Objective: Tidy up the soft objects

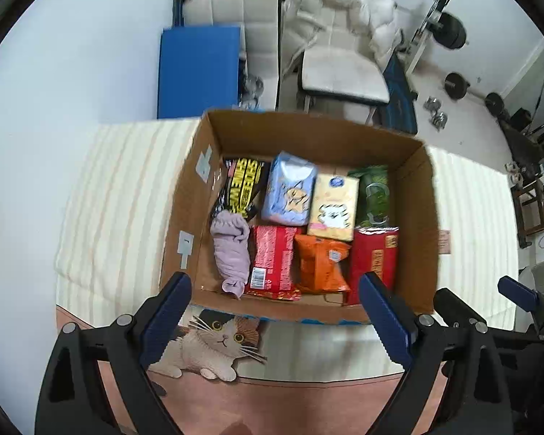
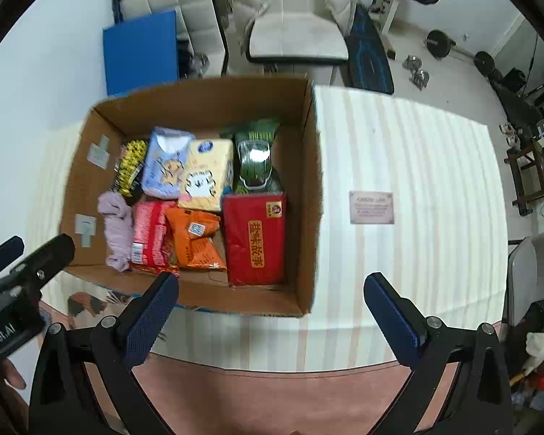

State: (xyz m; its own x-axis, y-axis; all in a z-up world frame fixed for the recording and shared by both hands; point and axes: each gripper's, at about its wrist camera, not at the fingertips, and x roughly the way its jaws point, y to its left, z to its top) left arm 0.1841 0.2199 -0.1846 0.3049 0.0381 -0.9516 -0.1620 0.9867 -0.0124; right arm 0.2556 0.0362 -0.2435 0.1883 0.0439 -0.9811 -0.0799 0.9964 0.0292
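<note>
An open cardboard box stands on the striped tabletop. Inside lie a lilac cloth, a red-white snack pack, an orange pack, a red pack, a blue tissue pack, a yellow tissue pack, a green pack and a black-and-yellow pack. My left gripper hangs open above the box's near edge, empty. My right gripper is open over the box's near right corner, also empty.
The cream striped tabletop stretches right of the box, with a small pink card on it. A cat-print mat lies at the near edge. Beyond are pale chairs, a blue board and barbell weights.
</note>
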